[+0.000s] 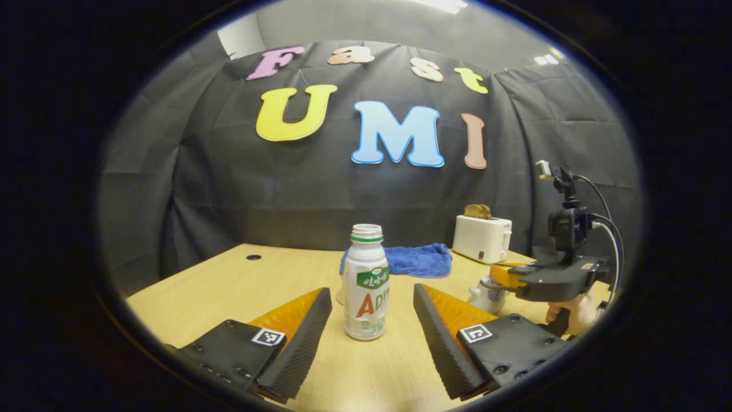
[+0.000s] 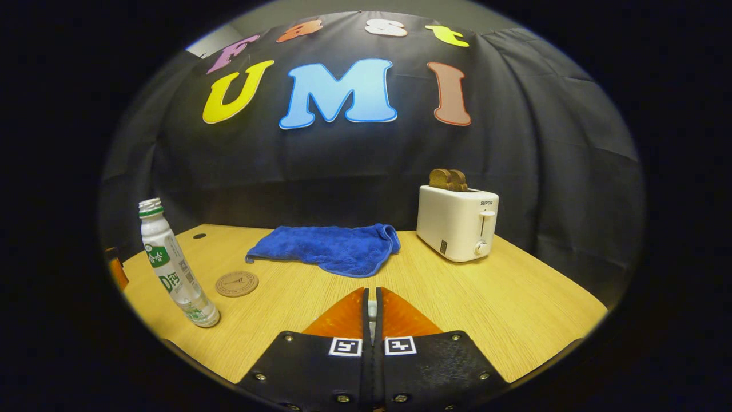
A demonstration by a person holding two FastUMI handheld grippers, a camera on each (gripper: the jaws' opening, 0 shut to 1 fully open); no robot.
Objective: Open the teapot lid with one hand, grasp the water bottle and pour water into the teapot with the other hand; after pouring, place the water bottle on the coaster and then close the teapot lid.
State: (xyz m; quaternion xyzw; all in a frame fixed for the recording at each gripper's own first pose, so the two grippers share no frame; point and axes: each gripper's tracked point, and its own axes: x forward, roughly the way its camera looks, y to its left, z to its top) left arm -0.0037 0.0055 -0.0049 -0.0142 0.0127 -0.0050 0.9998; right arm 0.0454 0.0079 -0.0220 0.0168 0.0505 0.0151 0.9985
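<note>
**Between left fingers: bottle, ungripped**

Left gripper view: left gripper spread wide, bottle upright on the table between the fingers, touching neither. Right gripper sits over the teapot, farther right.

Right gripper view: right gripper closed together on something small and pale, likely the lid knob. Coaster lies just beside the bottle; cloth and toaster behind.
</note>
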